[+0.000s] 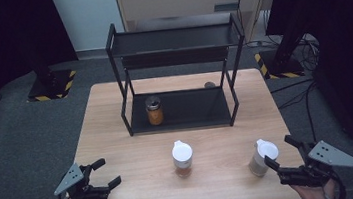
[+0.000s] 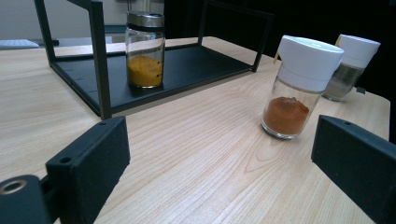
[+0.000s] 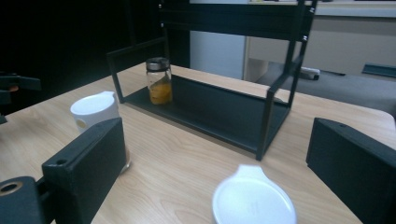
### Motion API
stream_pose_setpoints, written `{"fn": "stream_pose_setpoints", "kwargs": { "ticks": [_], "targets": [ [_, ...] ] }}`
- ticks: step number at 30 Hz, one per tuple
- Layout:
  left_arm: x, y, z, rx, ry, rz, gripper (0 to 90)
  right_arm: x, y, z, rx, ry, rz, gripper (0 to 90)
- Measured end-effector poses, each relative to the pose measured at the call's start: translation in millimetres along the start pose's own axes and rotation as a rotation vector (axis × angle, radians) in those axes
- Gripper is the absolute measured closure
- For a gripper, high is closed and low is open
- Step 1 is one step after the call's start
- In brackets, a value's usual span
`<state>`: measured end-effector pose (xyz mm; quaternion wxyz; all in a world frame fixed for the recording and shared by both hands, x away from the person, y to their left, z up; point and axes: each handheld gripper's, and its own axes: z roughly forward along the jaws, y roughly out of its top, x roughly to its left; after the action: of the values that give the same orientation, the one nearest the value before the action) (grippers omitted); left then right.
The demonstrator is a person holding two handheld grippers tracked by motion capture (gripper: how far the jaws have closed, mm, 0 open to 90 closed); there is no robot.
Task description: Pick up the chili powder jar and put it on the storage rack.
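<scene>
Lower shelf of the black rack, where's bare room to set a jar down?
The lower shelf lies bare right of the yellow spice jar, up to the right posts. The top shelf is bare too. The shelf's left end is taken.

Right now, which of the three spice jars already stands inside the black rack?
The metal-capped jar of yellow powder, on the rack's bottom shelf; both white-lidded jars stand on the table.

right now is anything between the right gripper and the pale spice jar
Nothing visible. The right gripper is open right beside the pale jar, whose white lid sits just below the gap between its jaws. The red spice jar stands apart, off to one side on the table.
</scene>
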<state>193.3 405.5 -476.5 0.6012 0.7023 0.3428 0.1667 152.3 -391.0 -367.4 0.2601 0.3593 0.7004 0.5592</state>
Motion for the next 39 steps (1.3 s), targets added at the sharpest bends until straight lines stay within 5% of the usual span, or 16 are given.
{"fn": "stream_pose_setpoints", "kwargs": {
  "ticks": [26,39],
  "targets": [
    [0.4,-0.3,0.4,0.0,-0.005,0.004,3.8,16.4,40.6,74.1,0.027,0.179,-0.06,5.2],
    [0.2,-0.2,0.7,-0.001,-0.007,0.006,3.8,27.1,45.7,112.2,0.051,0.254,-0.056,5.4]
  ]
}}
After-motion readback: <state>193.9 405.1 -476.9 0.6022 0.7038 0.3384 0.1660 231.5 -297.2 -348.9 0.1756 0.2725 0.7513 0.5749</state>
